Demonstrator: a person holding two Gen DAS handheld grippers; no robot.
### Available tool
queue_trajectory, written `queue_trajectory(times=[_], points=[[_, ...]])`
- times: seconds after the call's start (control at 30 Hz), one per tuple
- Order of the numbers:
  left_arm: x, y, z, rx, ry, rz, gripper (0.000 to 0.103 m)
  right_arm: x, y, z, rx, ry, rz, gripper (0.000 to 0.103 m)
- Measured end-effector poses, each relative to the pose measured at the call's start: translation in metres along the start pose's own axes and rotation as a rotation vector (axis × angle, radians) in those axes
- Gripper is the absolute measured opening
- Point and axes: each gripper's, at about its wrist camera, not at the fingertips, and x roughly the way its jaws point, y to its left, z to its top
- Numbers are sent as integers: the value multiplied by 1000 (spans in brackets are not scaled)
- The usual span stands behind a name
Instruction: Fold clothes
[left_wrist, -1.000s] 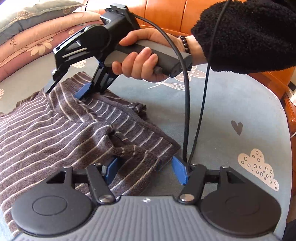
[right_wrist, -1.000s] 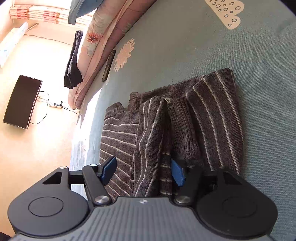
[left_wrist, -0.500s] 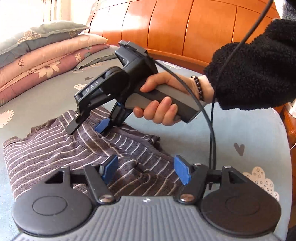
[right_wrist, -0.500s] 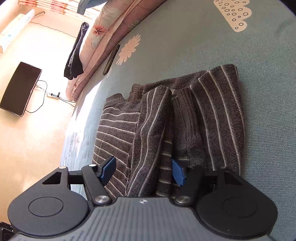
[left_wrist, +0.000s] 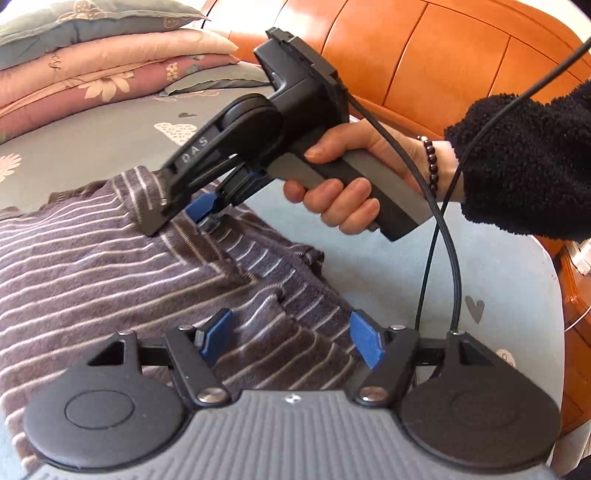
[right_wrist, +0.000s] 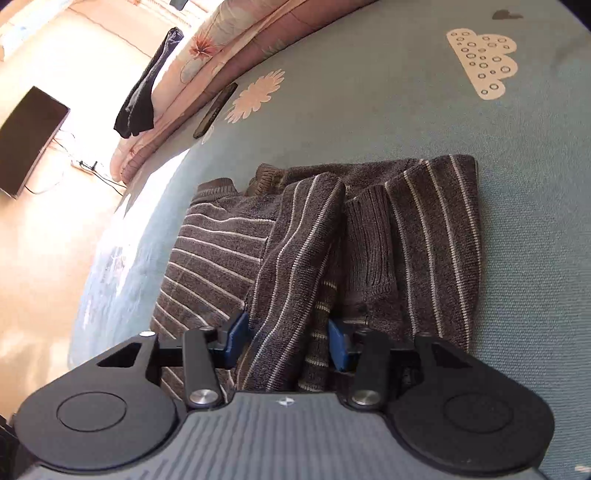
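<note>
The right gripper (right_wrist: 284, 341) has its jaws partly closed around a raised ridge of the striped sweater (right_wrist: 332, 236), the blue pads (right_wrist: 236, 332) pressing the knit on either side; whether the pinch is firm I cannot tell; the left gripper (left_wrist: 291, 334) hovers with jaws wide apart over the near hem, fabric between the pads but untouched by them; the sweater lies roughly mid-way across the bed (right_wrist: 369, 110), partly folded, a sleeve laid back over the body; its long axis runs away from the right wrist camera, collar end pointing toward the bed edge where the stacked quilts (left_wrist: 92, 66) sit, hem end nearest both grippers; the wooden headboard (left_wrist: 424, 55) stands behind; as a judgement, the main risk is that the right jaws catch only the top layer of the ridge, so lifting would drag the folded sleeve out and undo the fold; the thick, loose knit could also slip, and the dangling cable (left_wrist: 428, 258) might snag the cloth.
</note>
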Motion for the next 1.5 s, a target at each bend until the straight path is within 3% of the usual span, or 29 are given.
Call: queue_trajectory(times=[0.1,0.2,0.57,0.93,1.1,1.23,1.33,1.5], points=[[-16,6,-10,-28,26,32,69,-4,11,-1,-38,-12,-43,16],[-28,15,-15,-55,29,59,70,-12,22,0,-51,-30,-60,14],[-41,18,2,-69,-53,50,71,-50,57,35,-77,-8,-128,13],[-34,21,-1,-66,-30,37,71,-41,-9,26,82,14,-266,13],[-28,22,-4,-55,-6,34,72,-50,-6,25,91,-12,-263,13],[-24,23,-7,-47,13,32,72,-37,-17,22,124,28,-284,15],[-21,24,-9,-37,28,32,71,-60,-16,12,151,-37,-249,22],[-25,15,-18,94,68,59,71,-112,-20,-27,215,-100,-191,23]])
